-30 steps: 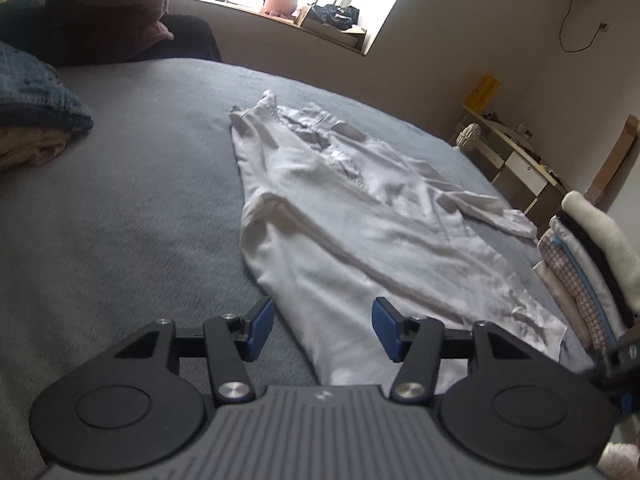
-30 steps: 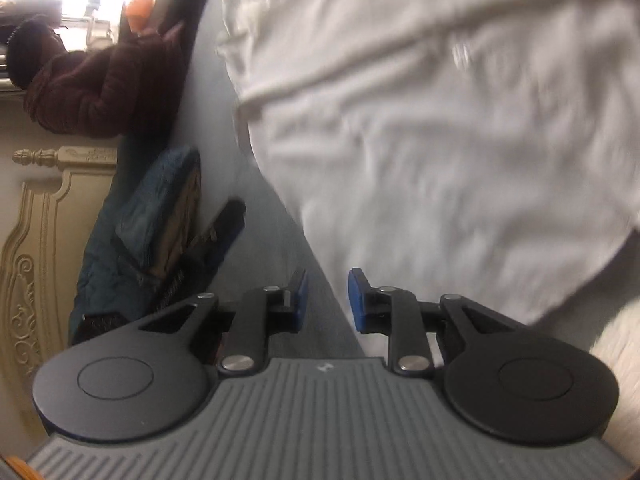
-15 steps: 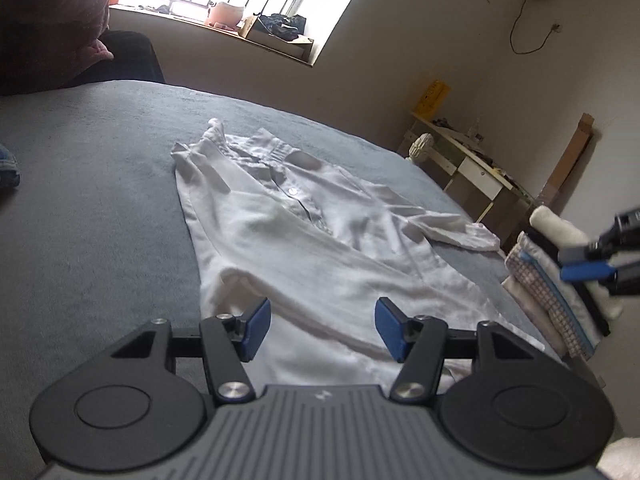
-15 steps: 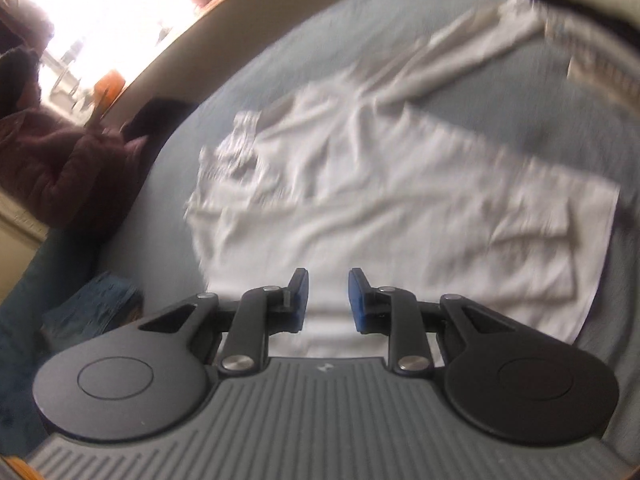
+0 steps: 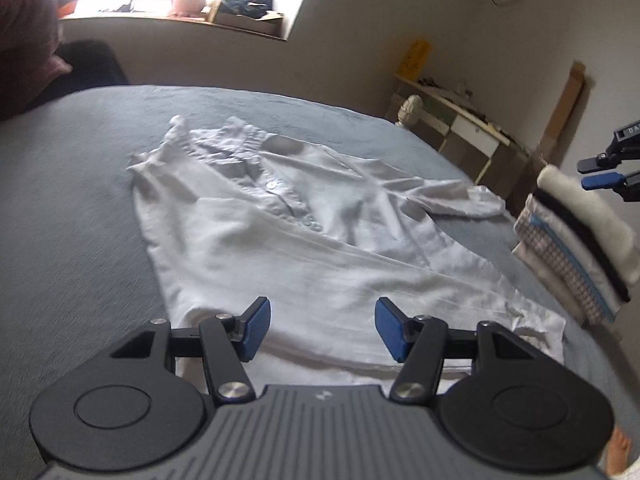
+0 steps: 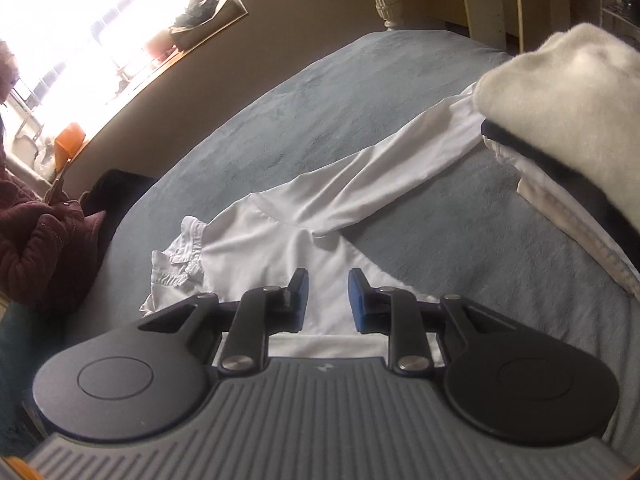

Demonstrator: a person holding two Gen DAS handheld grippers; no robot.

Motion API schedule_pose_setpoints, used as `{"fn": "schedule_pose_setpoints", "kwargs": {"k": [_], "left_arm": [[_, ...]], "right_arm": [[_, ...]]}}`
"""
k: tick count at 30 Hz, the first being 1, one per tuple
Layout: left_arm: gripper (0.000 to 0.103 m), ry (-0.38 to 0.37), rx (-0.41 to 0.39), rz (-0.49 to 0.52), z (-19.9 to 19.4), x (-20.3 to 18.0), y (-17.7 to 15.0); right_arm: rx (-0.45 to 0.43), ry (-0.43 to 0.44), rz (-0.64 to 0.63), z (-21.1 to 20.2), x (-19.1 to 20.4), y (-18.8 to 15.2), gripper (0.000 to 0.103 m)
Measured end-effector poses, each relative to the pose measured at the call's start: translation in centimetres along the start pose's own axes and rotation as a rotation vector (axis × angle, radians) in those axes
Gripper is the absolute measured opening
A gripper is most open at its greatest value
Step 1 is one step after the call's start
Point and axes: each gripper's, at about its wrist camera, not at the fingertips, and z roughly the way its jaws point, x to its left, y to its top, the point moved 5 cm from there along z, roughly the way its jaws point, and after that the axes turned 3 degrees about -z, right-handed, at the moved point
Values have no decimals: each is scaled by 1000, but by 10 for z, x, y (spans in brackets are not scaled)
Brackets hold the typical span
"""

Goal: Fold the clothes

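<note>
left gripper (image 5: 322, 328): bare grey bedcover (image 5: 72, 216) to its left — free
right gripper (image 6: 328, 300): folded stack (image 6: 560, 120) close at right — blocks; bare cover ahead

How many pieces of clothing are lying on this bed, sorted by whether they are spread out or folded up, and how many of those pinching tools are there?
Spread-out white shirt: 1
Folded pile of clothes at the bed's edge: 1 pile; the number of pieces is unclear
Hand-held tools: 2, the left tool and the right tool, both open and empty
Total: 4
</note>
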Motion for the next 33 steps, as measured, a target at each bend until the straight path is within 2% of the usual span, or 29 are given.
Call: {"fn": "schedule_pose_setpoints", "kwargs": {"k": [5,8,13,16,22,25,27,29,30,33], "left_arm": [[59,29,33,8,29,-23,0],[59,80,54,12,43,-33,1],[58,174,93,6,63,-46,1],[58,229,102,-5,58,-51,9],[59,346,115,67,39,-75,24],[58,392,138,22,29,-87,19],[58,404,137,-21,21,-97,14],[58,414,142,-47,15,-107,9],[58,415,149,-52,11,-112,7],[59,429,141,-69,-1,-125,4]], "right_arm": [[39,62,-48,56,-49,-14,22],[76,108,-84,88,-72,-18,22],[119,183,-210,109,-89,-30,22],[103,289,-288,97,-88,-39,22],[122,434,-483,75,-83,-67,22],[165,433,-527,83,-91,-87,22],[209,393,-565,95,-97,-103,22],[232,336,-621,109,-103,-120,17],[221,319,-644,110,-103,-125,16],[128,344,-623,83,-95,-116,18]]}}
